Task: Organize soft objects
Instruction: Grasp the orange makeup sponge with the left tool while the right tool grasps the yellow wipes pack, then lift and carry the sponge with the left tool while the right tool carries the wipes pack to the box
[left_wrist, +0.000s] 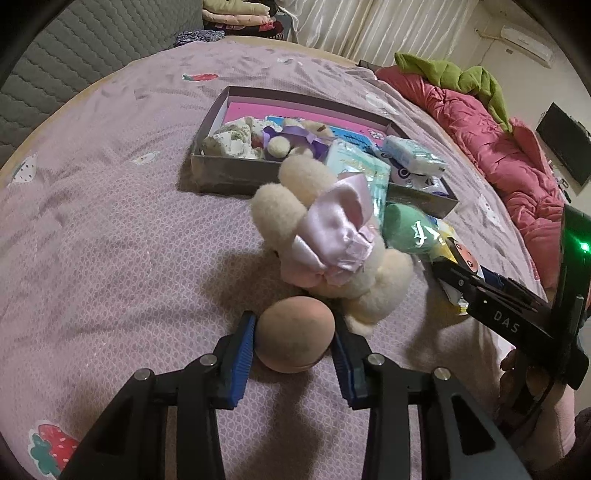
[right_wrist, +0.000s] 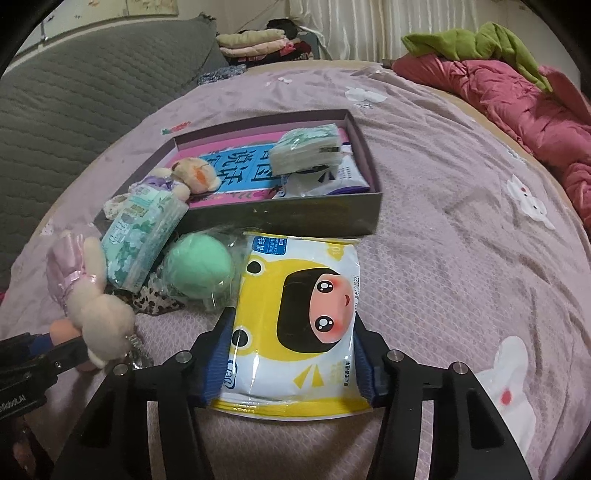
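Yellow cartoon-face wipes packet (right_wrist: 295, 325) flat just before dark shallow cardboard box (right_wrist: 314, 216), long axis toward it, clamped in right gripper (right_wrist: 291, 354); left gripper (left_wrist: 295, 343) squeezing peach foam ball (left_wrist: 295, 334).

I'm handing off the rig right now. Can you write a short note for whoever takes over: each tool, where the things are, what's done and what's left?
Left tool: pads pressed on the peach ball, which sits low over the bedspread.
Right tool: shut on the yellow wipes pack, just in front of the box.
Done: a small bear, tissue packs and a floral cloth are in the box.
Left: ball and wipes pack go in next. Still on the bed: plush bunny, green ball, and a green tissue pack leaning on the box's front wall.
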